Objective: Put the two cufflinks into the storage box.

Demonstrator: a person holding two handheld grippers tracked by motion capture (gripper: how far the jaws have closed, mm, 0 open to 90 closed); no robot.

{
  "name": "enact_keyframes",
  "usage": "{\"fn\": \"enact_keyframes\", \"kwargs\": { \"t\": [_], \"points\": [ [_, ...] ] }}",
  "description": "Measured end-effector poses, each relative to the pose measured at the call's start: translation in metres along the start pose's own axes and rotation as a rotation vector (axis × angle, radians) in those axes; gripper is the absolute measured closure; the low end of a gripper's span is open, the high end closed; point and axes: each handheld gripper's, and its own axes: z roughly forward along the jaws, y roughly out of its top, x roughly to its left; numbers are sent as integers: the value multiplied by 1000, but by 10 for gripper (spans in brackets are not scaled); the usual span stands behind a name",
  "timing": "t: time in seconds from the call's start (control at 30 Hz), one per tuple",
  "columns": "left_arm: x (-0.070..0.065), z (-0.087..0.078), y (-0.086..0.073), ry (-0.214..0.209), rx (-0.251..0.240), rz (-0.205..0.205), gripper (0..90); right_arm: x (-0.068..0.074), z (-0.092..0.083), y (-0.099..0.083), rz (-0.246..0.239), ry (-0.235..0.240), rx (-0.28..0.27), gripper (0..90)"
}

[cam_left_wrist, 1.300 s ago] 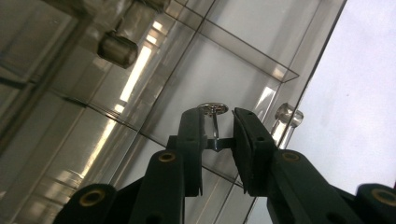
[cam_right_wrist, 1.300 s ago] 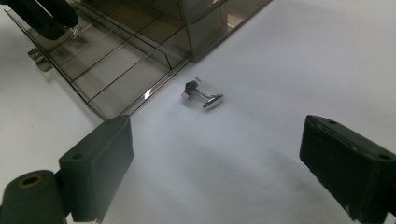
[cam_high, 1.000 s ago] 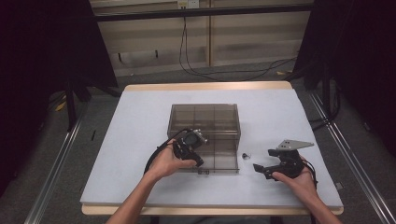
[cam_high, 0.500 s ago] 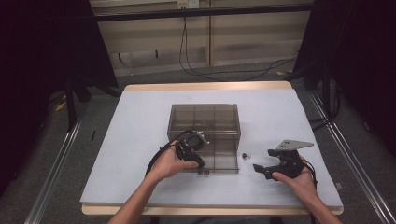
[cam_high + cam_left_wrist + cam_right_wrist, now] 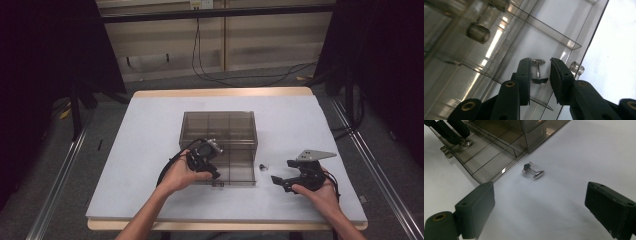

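Left gripper (image 5: 216, 176): held over the near-left part of the smoked clear organizer box (image 5: 220, 145), jaws pointing down into an open compartment. In the left gripper view the left gripper (image 5: 539, 75) has its jaws partly open, a narrow gap between them.
Cufflink in box (image 5: 538, 71): a silver cufflink lying on the compartment floor, directly between the two jaws of the left gripper. Whether the pads touch it cannot be told; the jaws are not closed on it.
Right gripper (image 5: 281, 182): held in the person's right hand (image 5: 320, 192), resting low over the table (image 5: 150, 130), to the right of the box. In the right gripper view the right gripper (image 5: 539, 210) has its jaws spread wide with nothing between them.
Cufflink on table (image 5: 532, 170): a second silver cufflink lying on its side on the white surface, ahead of the right gripper and centred between its jaw lines, just beside the box's near corner. In the high view it shows as a small item (image 5: 262, 165) between the box and the right gripper.
Box dividers: thin clear walls split the box into compartments.
Left hand (image 5: 180, 175): wrapped around the left gripper body.
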Motion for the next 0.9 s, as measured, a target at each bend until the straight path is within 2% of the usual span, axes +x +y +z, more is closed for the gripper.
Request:
{"fn": "enact_keyframes", "kwargs": {
  "t": [0.1,0.27,0.3,0.37,0.4,0.47,0.57,0.7,0.73,0.8,0.9],
  "points": [
    [-1,-3,0,-28,-37,4,682,-1,0,0,4,1,-3,84],
    [-2,-10,-1,-20,-77,3,635,-1,-1,0,4,3,-2,80],
    [-2,-11,-1,-20,-87,-7,619,-1,-1,0,5,4,-4,80],
    [-3,-15,-3,-23,-90,17,563,-1,-1,0,4,5,-9,81],
    [-4,-17,-6,-32,-113,21,537,-1,-1,0,4,5,-9,81],
    [-7,-22,-9,-22,-138,28,501,-2,-1,0,9,1,-9,81],
    [-11,-28,-13,-29,-152,34,450,-1,-1,1,11,0,-9,82],
    [-11,-41,-19,-4,-193,14,375,-1,-2,1,10,2,-10,83],
    [-11,-44,-20,14,-200,5,359,-1,-2,1,11,3,-10,82],
    [-9,-45,-25,-8,-214,-11,301,-2,-1,1,12,0,-9,82],
    [-10,-46,-31,19,-228,-23,244,-2,-2,1,14,2,-12,82]
  ]
}}
